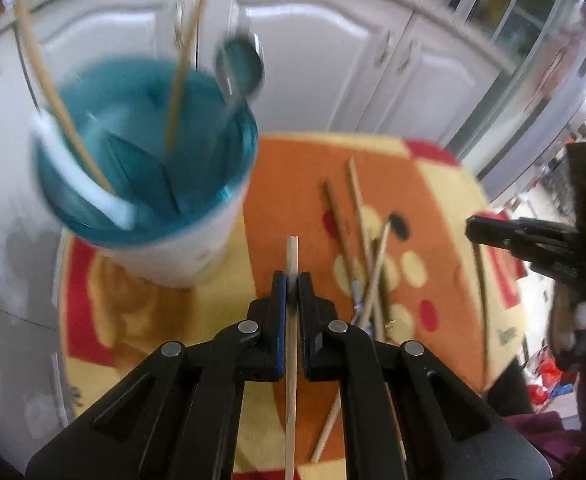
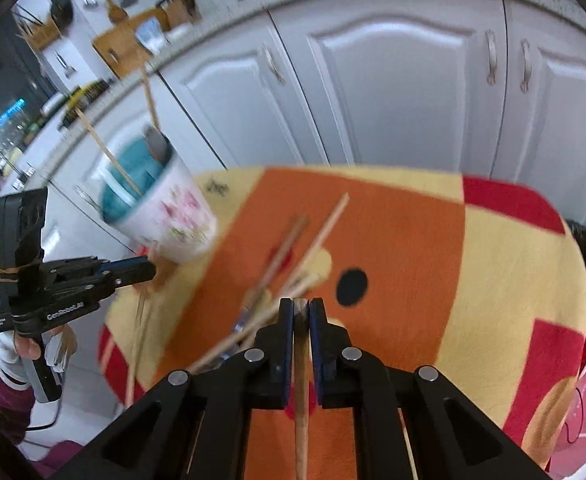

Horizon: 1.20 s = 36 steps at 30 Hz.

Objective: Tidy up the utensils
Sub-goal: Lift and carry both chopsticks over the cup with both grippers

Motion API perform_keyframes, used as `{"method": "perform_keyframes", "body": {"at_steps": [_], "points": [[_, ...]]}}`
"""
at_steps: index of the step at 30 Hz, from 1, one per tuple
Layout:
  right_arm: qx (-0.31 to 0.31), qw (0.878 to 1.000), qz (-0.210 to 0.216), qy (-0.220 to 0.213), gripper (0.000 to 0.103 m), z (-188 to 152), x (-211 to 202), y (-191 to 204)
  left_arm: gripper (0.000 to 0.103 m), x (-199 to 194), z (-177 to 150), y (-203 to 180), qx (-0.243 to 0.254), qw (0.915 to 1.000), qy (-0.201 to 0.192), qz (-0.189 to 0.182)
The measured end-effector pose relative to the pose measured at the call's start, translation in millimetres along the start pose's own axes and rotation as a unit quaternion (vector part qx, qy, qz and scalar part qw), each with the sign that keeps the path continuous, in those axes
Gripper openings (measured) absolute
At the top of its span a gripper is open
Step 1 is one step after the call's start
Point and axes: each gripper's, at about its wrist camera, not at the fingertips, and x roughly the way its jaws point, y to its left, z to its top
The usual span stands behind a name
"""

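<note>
left gripper (image 1: 292, 280): clamped on pale wood chopstick (image 1: 291, 360), above cloth
right gripper (image 2: 301, 304): clamped on darker chopstick (image 2: 301, 412)
cup (image 1: 181, 256): white floral, teal inside, holds utensils
loose chopsticks (image 1: 357, 216): piled on orange cloth (image 1: 285, 184)

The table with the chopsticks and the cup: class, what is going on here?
A person is sorting utensils with two handheld grippers. The left gripper is shut on a pale chopstick, and the right gripper is shut on a darker one. More chopsticks lie loose on the orange cloth. The floral cup already holds several utensils.
</note>
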Motion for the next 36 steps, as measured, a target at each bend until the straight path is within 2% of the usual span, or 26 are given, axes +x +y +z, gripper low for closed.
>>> {"method": "perform_keyframes", "body": {"at_steps": [5, 8, 15, 21, 24, 29, 36], "points": [[0.0, 0.999, 0.024, -0.049, 0.007, 15, -40, 13, 0.004, -58, 6, 8, -0.005, 0.9985, -0.05, -0.02], [-0.008, 0.997, 0.037, -0.071, 0.007, 26, -59, 21, 0.004, -87, 13, 12, -0.012, 0.9965, -0.081, -0.02], [-0.031, 0.991, 0.061, -0.114, 0.007, 59, -83, 50, 0.004, -146, 34, 33, -0.033, 0.9887, -0.144, -0.023], [-0.054, 0.984, 0.081, -0.15, 0.007, 90, -104, 79, 0.004, -177, 56, 37, -0.032, 0.9808, -0.192, 0.002], [-0.07, 0.979, 0.089, -0.17, 0.007, 111, -113, 100, 0.004, -185, 71, 42, -0.035, 0.9756, -0.217, 0.01], [-0.091, 0.971, 0.09, -0.201, 0.007, 148, -119, 136, 0.004, -193, 99, 44, -0.024, 0.9639, -0.257, 0.066], [-0.103, 0.964, 0.09, -0.229, 0.007, 185, -105, 173, 0.004, -168, 118, 49, -0.015, 0.9553, -0.271, 0.117]]}}
